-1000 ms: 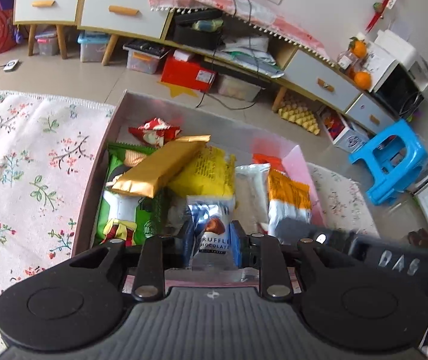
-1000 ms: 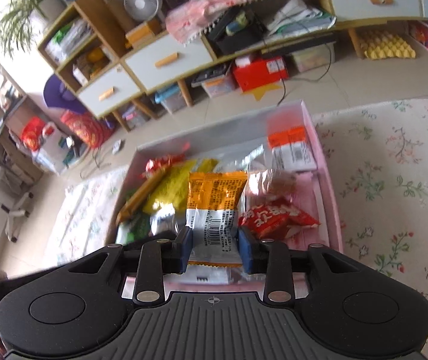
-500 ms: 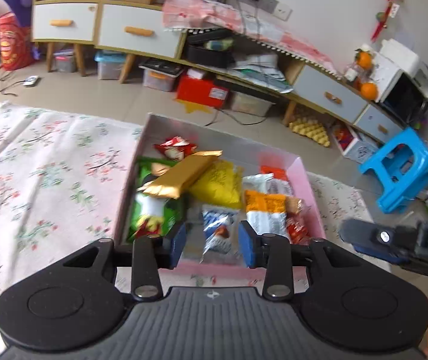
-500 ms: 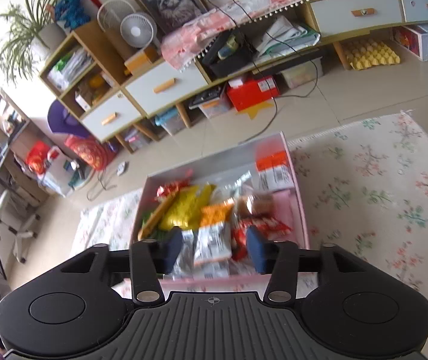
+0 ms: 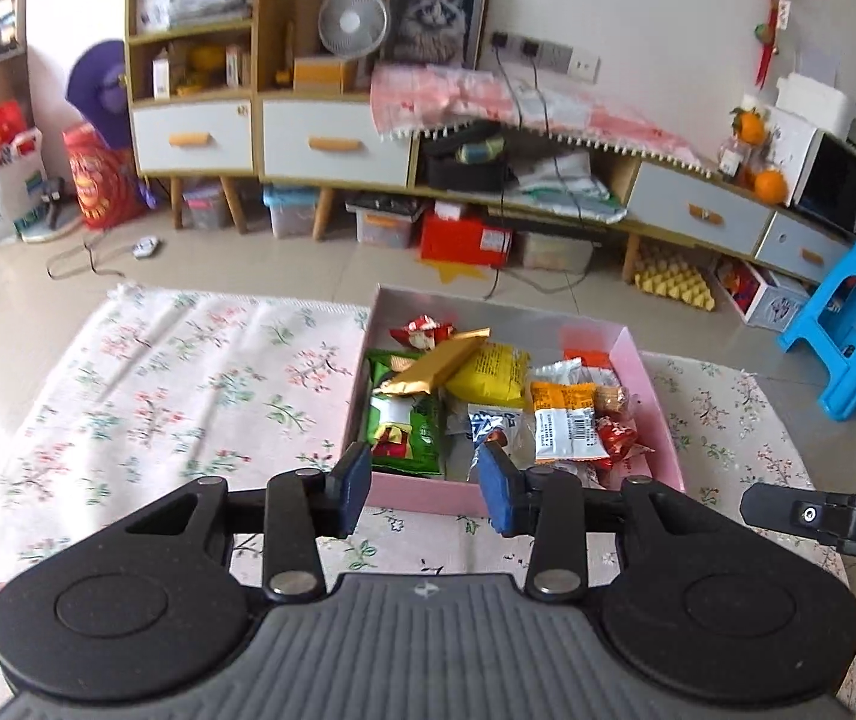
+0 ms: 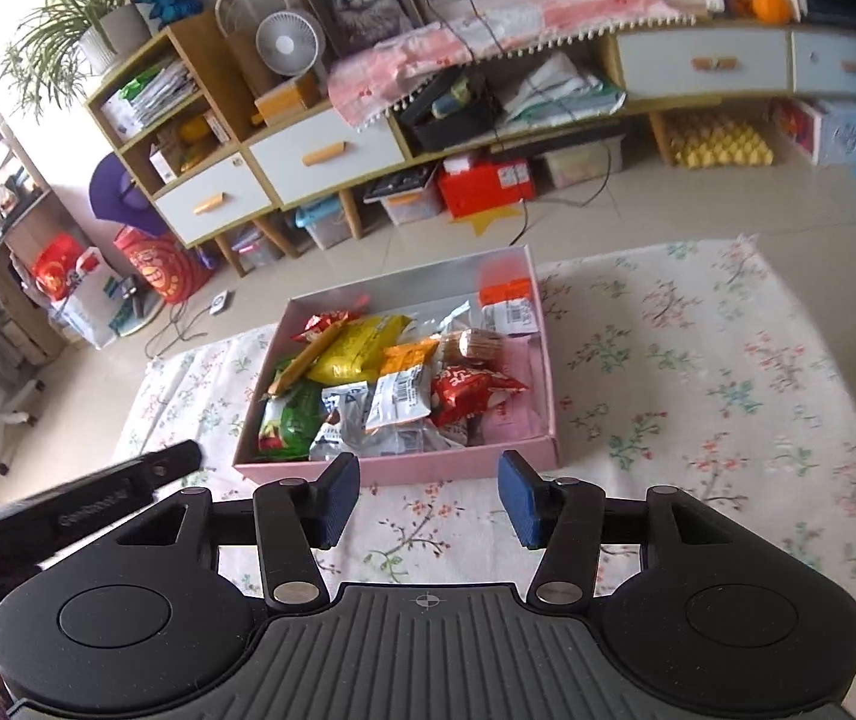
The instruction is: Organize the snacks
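A pink box (image 5: 651, 402) on the floral cloth holds several snack packets: a gold bar (image 5: 434, 366), a yellow bag (image 5: 491, 369), a green bag (image 5: 407, 426), a blue-silver chocolate packet (image 5: 491, 426), an orange-white packet (image 5: 563, 420) and a red one (image 5: 617, 438). My left gripper (image 5: 425, 483) hovers before the box's near wall, its jaws opening with nothing between them. My right gripper (image 6: 428, 495) is open and empty, set back from the same box (image 6: 458, 461). The orange-white packet (image 6: 401, 384) lies beside the red packet (image 6: 470, 387).
The floral cloth (image 5: 176, 396) spreads wide to the left of the box and, in the right wrist view, to its right (image 6: 698, 372). Beyond the table edge are a long sideboard (image 5: 332, 144), floor boxes (image 5: 467, 237) and a blue stool (image 5: 854, 324).
Both grippers have opened and let go of their packets: the left the chocolate packet, the right the orange-white one. Both then pulled back and up, away from the box.
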Motion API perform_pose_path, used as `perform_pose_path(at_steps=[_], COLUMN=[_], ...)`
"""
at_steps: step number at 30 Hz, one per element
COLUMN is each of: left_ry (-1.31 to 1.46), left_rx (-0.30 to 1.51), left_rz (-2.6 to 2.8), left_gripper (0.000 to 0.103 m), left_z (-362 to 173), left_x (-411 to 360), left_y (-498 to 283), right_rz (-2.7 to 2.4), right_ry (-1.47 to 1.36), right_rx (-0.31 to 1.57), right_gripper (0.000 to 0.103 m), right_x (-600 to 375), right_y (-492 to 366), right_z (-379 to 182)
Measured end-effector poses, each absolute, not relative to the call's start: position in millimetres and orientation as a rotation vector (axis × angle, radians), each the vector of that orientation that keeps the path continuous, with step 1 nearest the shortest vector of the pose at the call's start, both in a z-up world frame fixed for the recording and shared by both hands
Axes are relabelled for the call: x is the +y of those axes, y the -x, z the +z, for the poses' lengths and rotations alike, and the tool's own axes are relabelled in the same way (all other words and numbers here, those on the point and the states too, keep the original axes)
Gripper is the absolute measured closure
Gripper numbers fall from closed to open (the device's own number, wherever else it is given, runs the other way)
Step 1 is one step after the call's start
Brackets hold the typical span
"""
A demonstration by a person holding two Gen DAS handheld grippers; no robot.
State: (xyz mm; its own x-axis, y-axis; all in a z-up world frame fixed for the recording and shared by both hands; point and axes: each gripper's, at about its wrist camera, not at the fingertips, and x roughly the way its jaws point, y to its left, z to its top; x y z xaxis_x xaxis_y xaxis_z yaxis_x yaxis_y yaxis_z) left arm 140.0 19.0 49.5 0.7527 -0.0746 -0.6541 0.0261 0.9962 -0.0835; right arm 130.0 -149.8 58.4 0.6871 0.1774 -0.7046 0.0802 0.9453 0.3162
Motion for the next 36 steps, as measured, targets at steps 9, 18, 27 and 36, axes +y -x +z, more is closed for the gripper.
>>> perform_pose_path(at_steps=[9,18,27,36], left_ry=[-0.015,-0.047,-0.032,-0.063], left_rx=[0.646,0.610,0.643,0.685], left_rz=[-0.058,-0.098,-0.062,-0.062], left_gripper=[0.054,0.022,0.001,0.001], left_z=[52,40,30,22], left_x=[10,8,8,0], left_y=[-90,-64,-65,-59], right_rz=[0.043,0.030,-0.006,0.011], right_ry=[-0.294,-0.193,-0.188,-0.171], right_rx=[0.748,0.700,0.728,0.789], right_gripper=[0.052,0.045,0.022,0.011], right_x=[-140,-124,-125,-118], right_y=[-60,-19,-23,-25], right_z=[61,54,43,31])
